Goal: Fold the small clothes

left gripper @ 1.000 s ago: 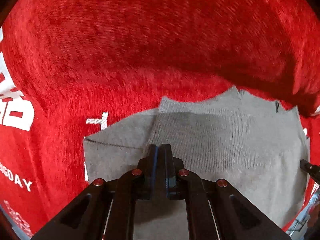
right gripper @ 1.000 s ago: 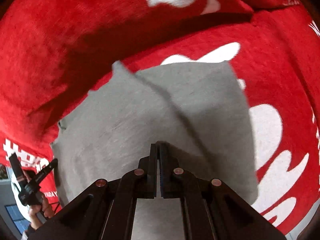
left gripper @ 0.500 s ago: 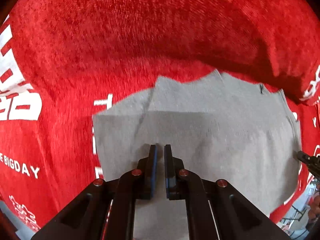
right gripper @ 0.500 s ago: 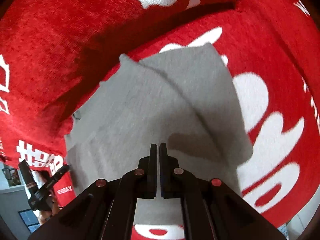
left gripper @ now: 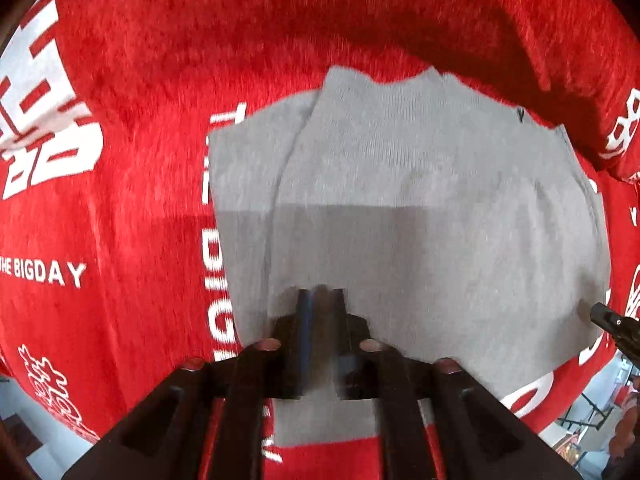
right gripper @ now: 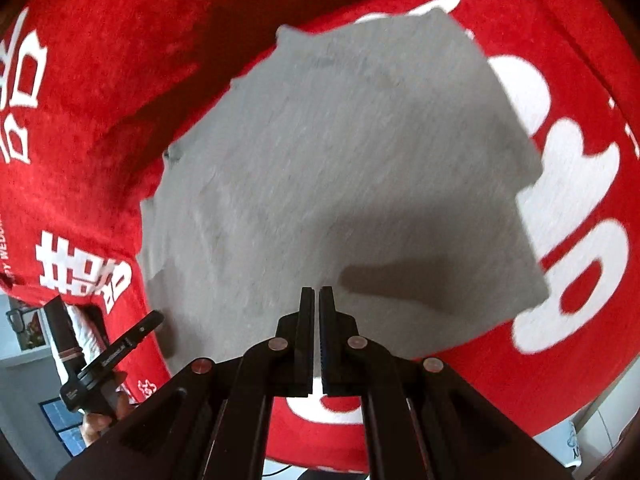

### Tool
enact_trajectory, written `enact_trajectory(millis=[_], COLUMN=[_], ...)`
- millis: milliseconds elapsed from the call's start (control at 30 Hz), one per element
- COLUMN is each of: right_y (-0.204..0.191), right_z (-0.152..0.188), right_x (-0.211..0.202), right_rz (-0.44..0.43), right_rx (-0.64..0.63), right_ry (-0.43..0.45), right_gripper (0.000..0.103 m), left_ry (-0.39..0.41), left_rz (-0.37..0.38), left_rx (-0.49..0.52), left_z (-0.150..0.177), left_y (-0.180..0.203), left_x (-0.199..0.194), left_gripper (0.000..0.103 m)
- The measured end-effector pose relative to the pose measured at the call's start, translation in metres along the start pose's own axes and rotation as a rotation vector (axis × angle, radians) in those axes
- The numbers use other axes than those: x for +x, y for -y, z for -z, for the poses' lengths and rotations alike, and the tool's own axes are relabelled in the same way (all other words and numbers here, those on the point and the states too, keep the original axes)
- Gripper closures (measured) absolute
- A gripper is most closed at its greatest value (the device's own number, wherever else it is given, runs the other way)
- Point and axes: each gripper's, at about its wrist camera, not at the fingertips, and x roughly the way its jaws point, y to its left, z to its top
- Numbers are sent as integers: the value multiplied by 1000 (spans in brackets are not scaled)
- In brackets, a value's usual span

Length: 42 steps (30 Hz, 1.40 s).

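Note:
A grey knit garment (left gripper: 420, 208) lies folded flat on a red cloth, with one layer lapped over along its left side. My left gripper (left gripper: 322, 300) hangs above the garment's near edge, pointing straight down. Its jaws are opening and nothing is between them. In the right wrist view the same garment (right gripper: 340, 168) spreads out below my right gripper (right gripper: 318, 296), which is shut with nothing in it. Each gripper shows in the other's view: the right one's tip (left gripper: 616, 328), and the left one (right gripper: 108, 360) in a hand.
The red cloth (left gripper: 140, 220) with white lettering covers the whole surface and rises into a soft fold (left gripper: 400, 12) behind the garment. Its edge and a pale floor (right gripper: 24, 360) show at the lower corners.
Both grippers have lifted away from the grey garment, which now looks smaller and farther off. The left jaws have parted from shut. The right jaws stay shut.

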Motion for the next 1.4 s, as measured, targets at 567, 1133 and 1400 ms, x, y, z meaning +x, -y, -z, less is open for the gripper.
enact_trajectory(millis=[567,1133,1400], right_y=[-37,-56,-63], right_z=[48,68,84], right_x=[20,51,77], right_rz=[-22,-120,-286], right_rx=[-67,4,87], right_ry=[-57,-108,-143], right_gripper=[31,31,31], left_ry=[60,-9,45], left_rz=[-82,-58,19], left_rx=[28,32,-22], left_z=[30,38,38], left_y=[-8,-26,-51], left_x=[-19,-1,-5], left_gripper=[1,1,1])
